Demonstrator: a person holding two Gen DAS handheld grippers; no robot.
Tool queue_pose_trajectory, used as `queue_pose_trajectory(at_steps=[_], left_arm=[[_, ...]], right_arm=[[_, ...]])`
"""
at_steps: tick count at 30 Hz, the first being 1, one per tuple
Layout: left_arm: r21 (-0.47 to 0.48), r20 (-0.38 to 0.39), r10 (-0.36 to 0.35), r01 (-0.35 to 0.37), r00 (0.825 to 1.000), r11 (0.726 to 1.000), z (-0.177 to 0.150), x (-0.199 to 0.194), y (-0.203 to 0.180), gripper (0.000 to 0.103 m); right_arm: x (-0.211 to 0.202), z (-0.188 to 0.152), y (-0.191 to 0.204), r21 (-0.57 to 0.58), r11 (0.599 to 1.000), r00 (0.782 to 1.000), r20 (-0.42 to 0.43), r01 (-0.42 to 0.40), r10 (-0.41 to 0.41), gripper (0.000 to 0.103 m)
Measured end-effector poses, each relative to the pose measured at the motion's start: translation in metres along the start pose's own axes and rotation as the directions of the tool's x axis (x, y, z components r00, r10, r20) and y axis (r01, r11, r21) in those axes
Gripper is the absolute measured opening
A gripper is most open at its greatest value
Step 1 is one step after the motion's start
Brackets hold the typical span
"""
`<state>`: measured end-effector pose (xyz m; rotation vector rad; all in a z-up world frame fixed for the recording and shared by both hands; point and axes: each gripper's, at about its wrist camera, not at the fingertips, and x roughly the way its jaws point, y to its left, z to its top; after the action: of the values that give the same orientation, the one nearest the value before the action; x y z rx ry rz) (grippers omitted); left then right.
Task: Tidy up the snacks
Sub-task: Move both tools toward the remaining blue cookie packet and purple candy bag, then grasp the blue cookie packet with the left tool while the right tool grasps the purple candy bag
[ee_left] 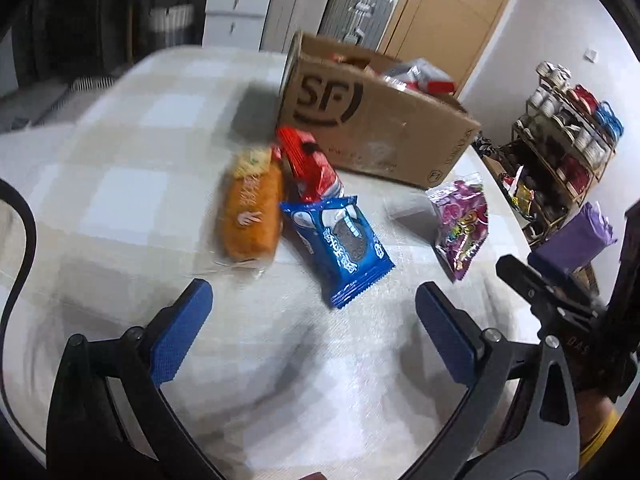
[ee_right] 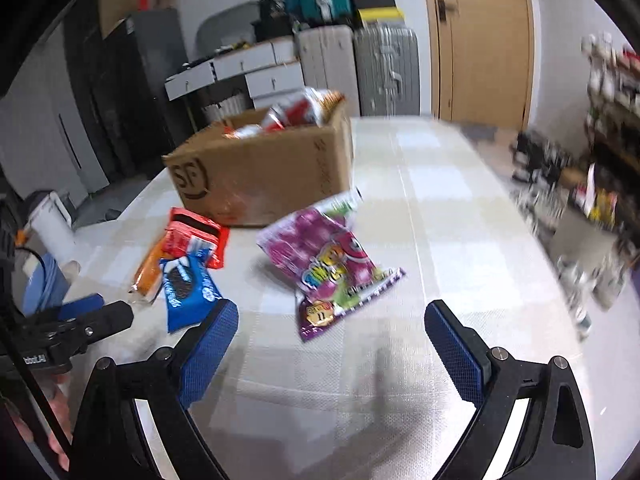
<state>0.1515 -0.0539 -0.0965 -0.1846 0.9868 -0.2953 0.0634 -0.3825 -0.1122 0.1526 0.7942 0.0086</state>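
A cardboard SF box [ee_left: 376, 128] [ee_right: 264, 168] holding several snack packs stands on the checked tablecloth. In front of it lie an orange pack [ee_left: 252, 212] [ee_right: 146, 272], a red pack [ee_left: 308, 164] [ee_right: 196, 236], a blue cookie pack [ee_left: 340, 240] [ee_right: 188, 284] and a purple candy bag [ee_left: 464, 220] [ee_right: 332, 264]. My left gripper [ee_left: 314, 300] is open and empty, just short of the blue pack. My right gripper [ee_right: 332, 320] is open and empty, just short of the purple bag.
The table [ee_left: 120, 160] drops off at its right edge, where a shelf of jars [ee_left: 568, 128] stands. Suitcases [ee_right: 384, 68], white drawers [ee_right: 256, 68] and a wooden door [ee_right: 480, 40] line the far wall.
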Motion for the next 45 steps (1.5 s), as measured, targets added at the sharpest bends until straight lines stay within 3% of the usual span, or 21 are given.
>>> queue_pose_trajectory(at_steps=[3,4,7,12,22,26,27,31,33,37,41,43,45], left_arm=[[-0.047,-0.034,-0.096,0.094,0.995,0.994,0.007,0.022,0.0,0.102],[-0.055,-0.04,-0.096,0.094,0.995,0.994,0.008,0.026,0.0,0.102],[-0.061,-0.031,-0.056,0.054,0.998,0.997,0.015,0.038,0.0,0.101],[-0.13,-0.041,-0.08,0.074,0.996,0.989,0.021,0.047,0.006,0.101],[-0.191,-0.045,-0.052,0.043,0.998,0.981,0.033,0.073,0.0,0.101],[-0.152,-0.045,0.001,-0.008,0.999,0.988,0.031,0.077,-0.01,0.098],[-0.138,-0.043,0.024,-0.03,0.999,0.99,0.031,0.078,-0.013,0.095],[-0.111,-0.03,0.065,-0.068,0.997,0.992,0.03,0.08,-0.018,0.066],[-0.118,-0.032,0.018,-0.022,0.999,0.993,0.031,0.081,-0.018,0.054],[-0.053,-0.022,0.021,-0.023,1.0,0.998,0.027,0.076,-0.038,0.029],[-0.021,-0.003,0.016,-0.016,1.0,1.0,0.024,0.071,-0.045,0.016],[-0.024,-0.005,0.022,-0.022,1.0,0.999,0.025,0.068,-0.043,0.0],[-0.043,-0.012,0.002,-0.003,1.0,0.999,0.026,0.066,-0.038,0.0]], right_arm=[[0.009,0.005,-0.009,0.007,1.0,1.0,0.011,0.009,-0.009,0.096],[0.013,0.009,-0.011,0.005,1.0,1.0,0.013,0.009,-0.009,0.096],[0.029,0.017,-0.014,0.008,1.0,1.0,-0.012,0.004,-0.004,0.096],[0.044,0.024,-0.009,-0.009,1.0,0.999,-0.031,-0.022,0.021,0.096],[0.045,0.016,-0.006,-0.022,0.998,0.998,-0.023,-0.051,0.051,0.096],[0.041,0.013,-0.014,0.014,0.998,0.998,-0.019,-0.061,0.062,0.096],[0.04,0.012,-0.016,0.021,0.998,0.998,-0.014,-0.061,0.062,0.096],[0.035,0.011,-0.02,0.038,0.998,0.998,-0.003,-0.059,0.06,0.096],[0.035,0.01,-0.021,0.043,0.997,0.998,-0.005,-0.059,0.06,0.096],[0.037,0.009,-0.021,0.05,0.997,0.998,-0.02,-0.056,0.057,0.096],[0.037,0.007,-0.021,0.048,0.997,0.998,-0.026,-0.052,0.054,0.096],[0.038,0.007,-0.021,0.048,0.997,0.998,-0.026,-0.054,0.055,0.096],[0.037,0.006,-0.022,0.046,0.998,0.998,-0.025,-0.052,0.053,0.096]])
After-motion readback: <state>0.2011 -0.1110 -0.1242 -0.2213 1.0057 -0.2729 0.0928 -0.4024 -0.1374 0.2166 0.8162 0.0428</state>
